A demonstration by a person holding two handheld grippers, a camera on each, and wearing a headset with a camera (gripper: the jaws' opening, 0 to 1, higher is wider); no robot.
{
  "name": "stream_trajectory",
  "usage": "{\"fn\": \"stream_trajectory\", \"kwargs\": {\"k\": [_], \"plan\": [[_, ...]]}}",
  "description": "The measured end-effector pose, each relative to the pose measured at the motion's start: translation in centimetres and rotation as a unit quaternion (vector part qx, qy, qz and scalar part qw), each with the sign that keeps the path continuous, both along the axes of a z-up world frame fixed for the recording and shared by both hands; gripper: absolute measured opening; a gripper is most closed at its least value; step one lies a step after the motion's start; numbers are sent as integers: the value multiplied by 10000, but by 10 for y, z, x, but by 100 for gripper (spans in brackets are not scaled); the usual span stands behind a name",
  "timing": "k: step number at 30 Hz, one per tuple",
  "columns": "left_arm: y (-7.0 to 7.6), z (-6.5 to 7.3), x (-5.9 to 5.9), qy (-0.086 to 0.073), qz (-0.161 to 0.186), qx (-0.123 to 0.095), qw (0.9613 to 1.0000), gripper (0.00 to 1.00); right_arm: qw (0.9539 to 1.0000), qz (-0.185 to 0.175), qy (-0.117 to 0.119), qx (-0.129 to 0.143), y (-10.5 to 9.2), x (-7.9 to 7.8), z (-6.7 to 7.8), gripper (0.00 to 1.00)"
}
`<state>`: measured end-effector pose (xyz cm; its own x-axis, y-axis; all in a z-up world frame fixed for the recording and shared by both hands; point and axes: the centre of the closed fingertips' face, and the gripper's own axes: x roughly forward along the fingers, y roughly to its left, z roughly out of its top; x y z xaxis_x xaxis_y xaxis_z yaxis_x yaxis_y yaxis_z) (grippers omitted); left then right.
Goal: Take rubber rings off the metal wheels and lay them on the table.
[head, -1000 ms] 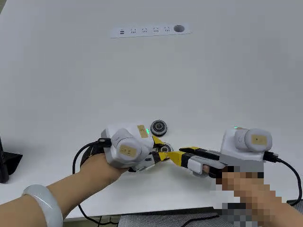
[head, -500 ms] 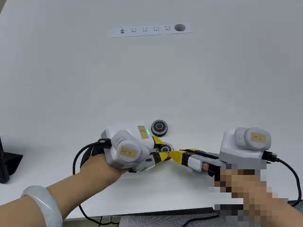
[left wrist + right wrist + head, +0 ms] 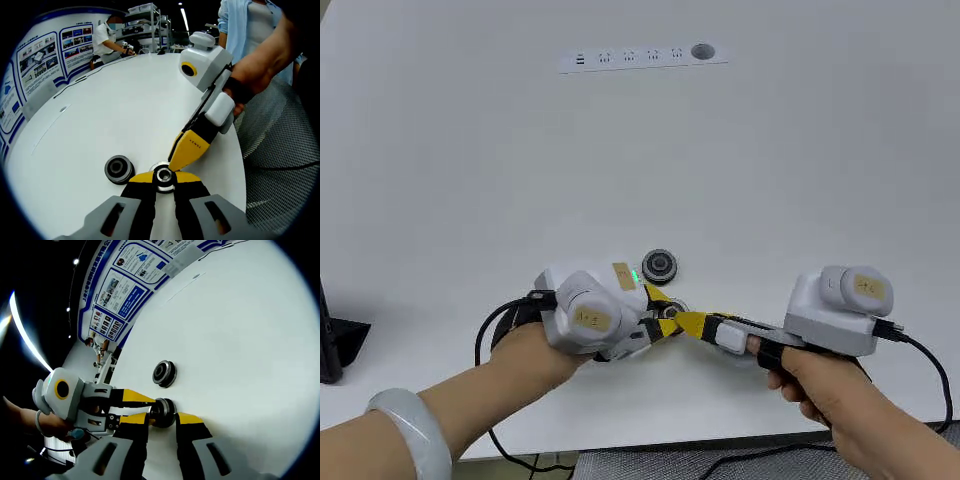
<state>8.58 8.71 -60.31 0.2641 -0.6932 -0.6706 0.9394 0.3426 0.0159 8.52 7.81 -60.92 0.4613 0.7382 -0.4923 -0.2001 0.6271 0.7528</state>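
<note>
Head view: left gripper [image 3: 658,313] and right gripper [image 3: 684,322] pinch one wheel [image 3: 163,412] of two; second wheel [image 3: 659,265] free.

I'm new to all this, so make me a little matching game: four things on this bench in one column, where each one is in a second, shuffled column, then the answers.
Things
1. nearer wheel
2. farther wheel
3. power strip
4. pale bracelet

Places
A. at the far side of the table
B. on the person's left wrist
C. gripped between yellow jaws
D. lying free on the table

Pairs: 1-C, 2-D, 3-A, 4-B
</note>
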Motion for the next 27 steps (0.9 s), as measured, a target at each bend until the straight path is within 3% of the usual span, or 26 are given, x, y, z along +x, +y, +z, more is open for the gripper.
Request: {"fn": "stream_trajectory", "kwargs": {"k": [13, 27], "plan": [[0, 0, 0, 6, -15, -21, 10000, 13, 9999, -77, 20, 144, 5, 3, 4, 23], [0, 0, 0, 7, -29, -32, 10000, 13, 10000, -21, -74, 54, 1, 4, 6, 18]]}}
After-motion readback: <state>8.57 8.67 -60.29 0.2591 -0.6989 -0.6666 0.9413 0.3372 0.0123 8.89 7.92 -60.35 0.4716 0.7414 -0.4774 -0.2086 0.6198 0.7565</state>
